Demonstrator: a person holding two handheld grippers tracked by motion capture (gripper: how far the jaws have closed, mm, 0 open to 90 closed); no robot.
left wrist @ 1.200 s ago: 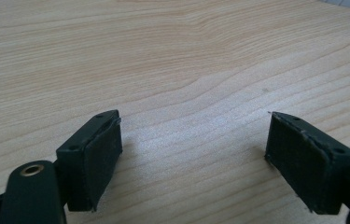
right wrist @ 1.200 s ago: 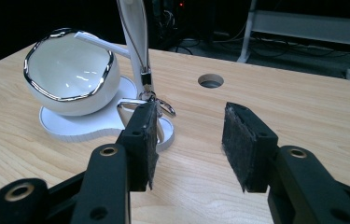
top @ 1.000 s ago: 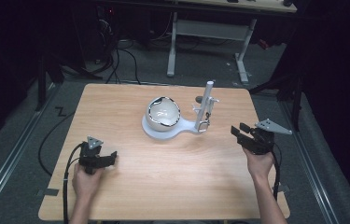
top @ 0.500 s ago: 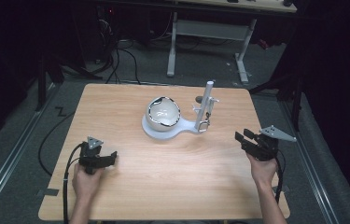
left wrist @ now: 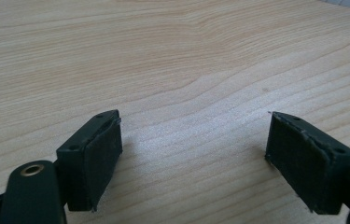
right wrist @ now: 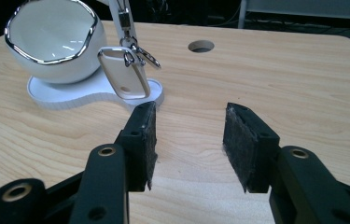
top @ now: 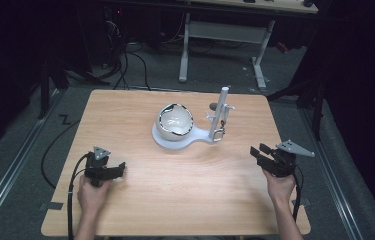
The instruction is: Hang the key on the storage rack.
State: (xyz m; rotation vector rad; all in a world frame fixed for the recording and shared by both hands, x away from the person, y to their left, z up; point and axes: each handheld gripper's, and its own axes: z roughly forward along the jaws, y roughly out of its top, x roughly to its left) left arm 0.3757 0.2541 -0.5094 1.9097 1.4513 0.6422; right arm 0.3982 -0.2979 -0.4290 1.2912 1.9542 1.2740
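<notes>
R tongs [top: 259,151] lower – 1 bowl [top: 174,121]

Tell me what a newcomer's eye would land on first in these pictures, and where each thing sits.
First comes the glossy white bowl with a chrome-edged, irregular rim, sitting on a flat white base near the middle of the light wooden table. Beside it a slim white post rises from the same base, with a pale key fob on metal clips hanging from it. Nearer the person, the open black left gripper and right gripper flank the bare wood.
</notes>
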